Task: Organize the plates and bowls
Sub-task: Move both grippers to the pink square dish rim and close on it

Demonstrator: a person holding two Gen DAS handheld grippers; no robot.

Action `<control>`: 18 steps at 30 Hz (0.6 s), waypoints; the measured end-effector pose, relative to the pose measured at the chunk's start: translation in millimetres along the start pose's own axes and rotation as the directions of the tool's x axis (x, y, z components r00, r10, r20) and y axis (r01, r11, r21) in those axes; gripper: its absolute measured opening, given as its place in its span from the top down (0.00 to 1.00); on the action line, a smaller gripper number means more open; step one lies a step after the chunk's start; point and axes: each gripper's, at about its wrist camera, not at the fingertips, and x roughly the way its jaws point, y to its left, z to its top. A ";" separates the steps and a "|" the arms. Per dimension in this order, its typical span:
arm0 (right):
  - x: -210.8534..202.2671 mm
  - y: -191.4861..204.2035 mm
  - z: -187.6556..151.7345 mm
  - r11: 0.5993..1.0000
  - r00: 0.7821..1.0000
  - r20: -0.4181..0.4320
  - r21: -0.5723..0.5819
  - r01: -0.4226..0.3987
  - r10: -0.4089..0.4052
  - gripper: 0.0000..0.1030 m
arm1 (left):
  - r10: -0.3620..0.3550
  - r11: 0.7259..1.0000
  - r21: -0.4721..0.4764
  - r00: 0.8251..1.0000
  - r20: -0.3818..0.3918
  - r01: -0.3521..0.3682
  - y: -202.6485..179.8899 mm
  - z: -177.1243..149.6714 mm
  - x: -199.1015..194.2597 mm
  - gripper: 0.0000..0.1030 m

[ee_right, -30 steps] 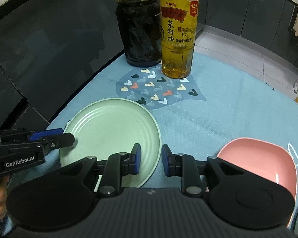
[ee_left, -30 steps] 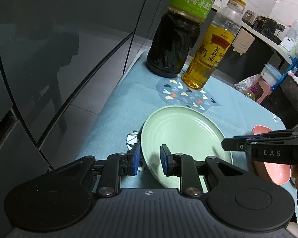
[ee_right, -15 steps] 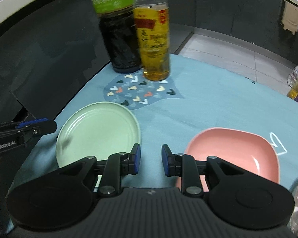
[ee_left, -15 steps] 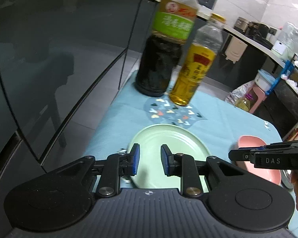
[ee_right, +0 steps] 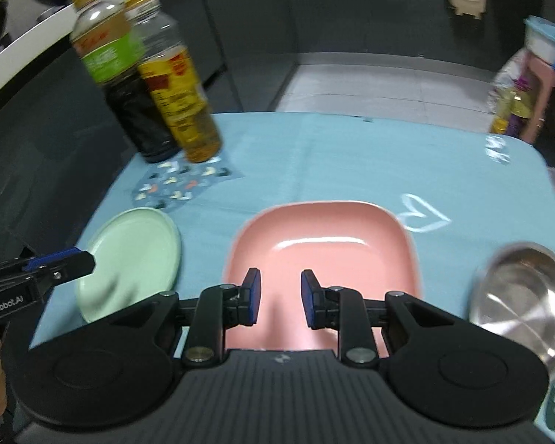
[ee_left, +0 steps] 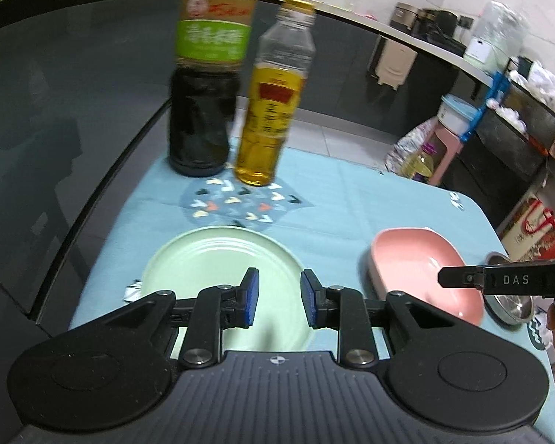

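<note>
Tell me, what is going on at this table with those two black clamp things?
A person is sorting dishes with a handheld gripper in each hand. The left gripper hangs over the green plate, its jaws opening with nothing between them. The right gripper hangs over the pink dish, jaws slightly apart and empty. A steel bowl sits beside the pink dish, and two bottles stand at the far end of the blue cloth. Nothing is stacked yet.

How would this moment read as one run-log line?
left tool: opening, empty, above green plate | right tool: empty, above pink dish | steel bowl: untouched
</note>
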 end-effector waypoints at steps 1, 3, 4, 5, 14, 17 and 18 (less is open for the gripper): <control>-2.7 -3.0 -2.0 1.000 1.000 0.004 0.007 0.013 -0.013 0.80 | -0.003 1.000 0.005 1.000 -0.005 0.003 -5.1 0.5 0.6 0.75; -8.1 -14.0 -6.6 0.999 1.000 0.010 0.030 0.030 -0.030 0.80 | -0.012 1.000 0.018 1.000 -0.012 0.012 -15.3 1.1 1.6 0.75; -11.5 -21.4 -9.5 0.998 0.999 0.012 0.051 0.034 -0.034 0.80 | -0.017 0.999 0.029 1.000 -0.018 0.018 -21.3 1.4 2.6 0.75; -14.6 -27.6 -12.4 0.997 0.999 0.016 0.070 0.034 -0.035 0.80 | -0.022 0.999 0.039 0.999 -0.024 0.023 -26.8 1.1 3.8 0.75; -25.1 -69.3 -36.3 0.979 0.999 0.038 0.202 0.009 -0.017 0.78 | -0.050 0.992 0.112 0.991 -0.124 0.064 -71.2 -2.7 31.5 0.75; -22.4 -72.6 -39.8 0.974 0.999 0.040 0.225 -0.020 0.011 0.78 | -0.042 0.989 0.135 0.988 -0.150 0.062 -81.7 -3.5 42.0 0.75; -21.8 -73.0 -40.7 0.973 0.999 0.041 0.228 -0.029 0.020 0.78 | -0.039 0.988 0.140 0.987 -0.156 0.061 -84.2 -3.1 44.6 0.75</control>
